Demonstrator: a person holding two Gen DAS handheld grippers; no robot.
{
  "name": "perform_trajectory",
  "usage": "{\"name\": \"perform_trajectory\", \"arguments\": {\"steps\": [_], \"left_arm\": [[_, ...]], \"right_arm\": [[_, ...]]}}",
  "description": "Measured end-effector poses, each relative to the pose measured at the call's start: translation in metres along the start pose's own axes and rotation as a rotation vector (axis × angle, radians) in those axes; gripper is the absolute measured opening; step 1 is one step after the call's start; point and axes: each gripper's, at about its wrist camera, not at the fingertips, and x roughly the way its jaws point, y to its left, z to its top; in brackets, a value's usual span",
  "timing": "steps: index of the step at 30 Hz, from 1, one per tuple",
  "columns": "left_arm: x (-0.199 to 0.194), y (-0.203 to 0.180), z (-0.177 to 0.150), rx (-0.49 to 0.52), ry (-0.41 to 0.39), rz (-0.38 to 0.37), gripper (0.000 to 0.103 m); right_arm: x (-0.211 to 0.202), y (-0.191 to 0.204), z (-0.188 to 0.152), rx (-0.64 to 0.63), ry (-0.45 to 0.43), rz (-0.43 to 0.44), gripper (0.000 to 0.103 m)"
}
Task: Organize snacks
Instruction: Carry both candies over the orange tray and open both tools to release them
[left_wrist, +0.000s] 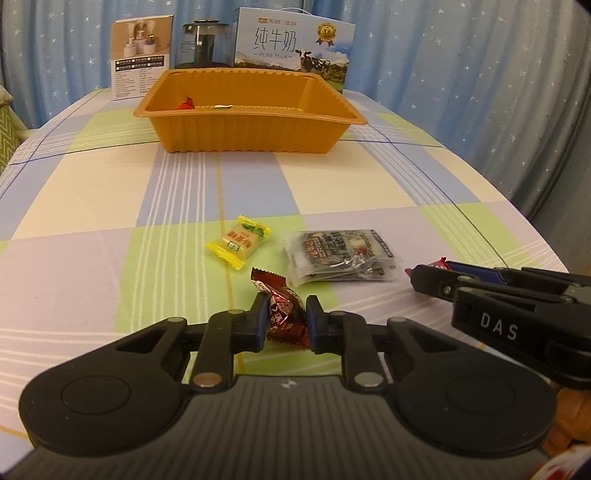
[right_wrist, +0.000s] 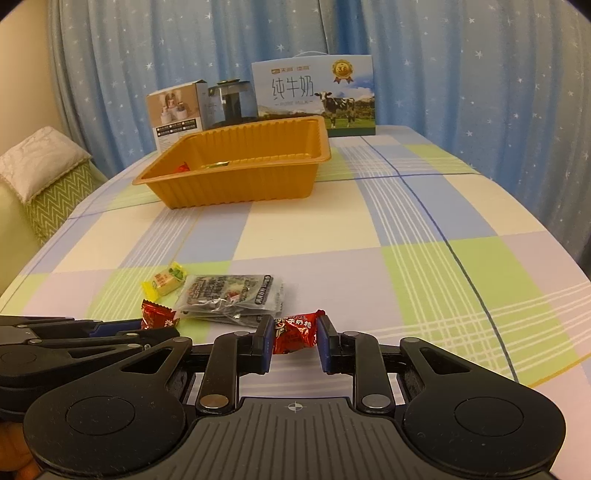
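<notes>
Left wrist view: the left gripper (left_wrist: 286, 319) fingers pinch a brown candy (left_wrist: 282, 308), with a yellow candy (left_wrist: 238, 242) at 11 o'clock, grey packets (left_wrist: 340, 256) at 1, an orange tray (left_wrist: 251, 110) far at 12; right wrist view: the right gripper (right_wrist: 295, 341) fingers, slightly parted, bracket a red candy (right_wrist: 295, 332) on the worktop (right_wrist: 406, 258).

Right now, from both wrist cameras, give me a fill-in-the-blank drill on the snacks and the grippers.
1. The left gripper is closed on a dark red ____.
2. The right gripper straddles a red candy that lies on the ____.
3. The yellow candy lies to the ____ of the grey packets.
4. The tray at the far end is ____ in colour.

Missing words: candy; table; left; orange
</notes>
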Motion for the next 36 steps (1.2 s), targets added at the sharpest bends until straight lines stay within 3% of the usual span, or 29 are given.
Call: {"name": "perform_trajectory", "arguments": {"steps": [25,36], "left_arm": [[-0.037,0.019,-0.002,-0.059,-0.041,0.027,0.017],[-0.044,0.023,0.021,-0.093,-0.073,-0.007,0.017]], "right_arm": [[-0.011,0.025,0.001,-0.063,-0.024,0.059,0.025],[-0.014,0.029,0.017,-0.078,-0.043,0.082,0.025]]}}
